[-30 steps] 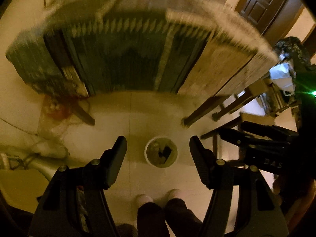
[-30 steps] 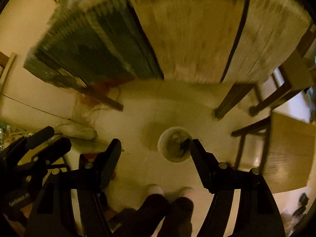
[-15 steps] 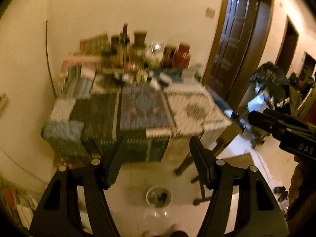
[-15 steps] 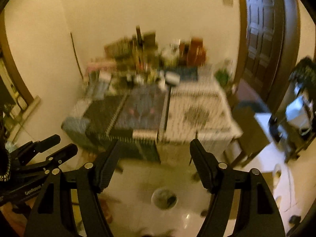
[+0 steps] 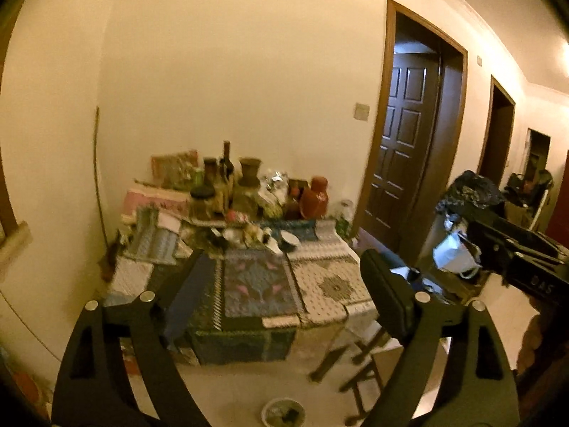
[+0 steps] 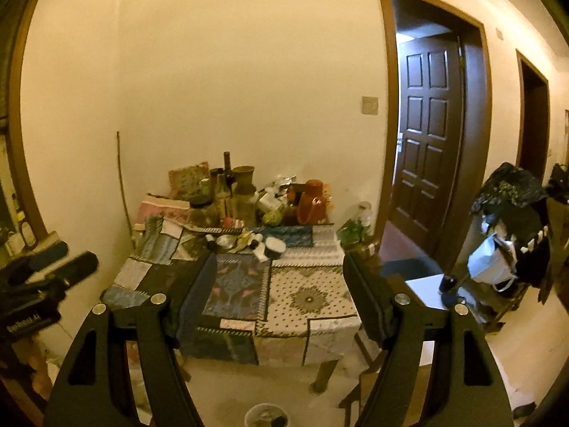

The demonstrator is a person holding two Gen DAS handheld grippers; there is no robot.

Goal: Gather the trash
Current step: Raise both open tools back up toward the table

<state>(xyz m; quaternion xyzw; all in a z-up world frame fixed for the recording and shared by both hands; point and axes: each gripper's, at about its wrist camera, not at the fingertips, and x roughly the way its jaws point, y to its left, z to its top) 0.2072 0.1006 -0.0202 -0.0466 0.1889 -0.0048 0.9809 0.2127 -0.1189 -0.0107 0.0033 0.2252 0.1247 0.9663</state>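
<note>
Both grippers, left [image 5: 281, 284] and right [image 6: 279, 293], hanging wide-fingered, empty; left's just been opening; bin [image 6: 266, 415] at bottom holding scraps; tabletop [image 6: 313, 299] clutter waiting

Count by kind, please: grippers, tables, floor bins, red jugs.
Grippers: 2 (left gripper, fingers just opening wider, nothing between them; right gripper)
Table: 1
Bin: 1
Red jug: 1
Total: 5
</note>
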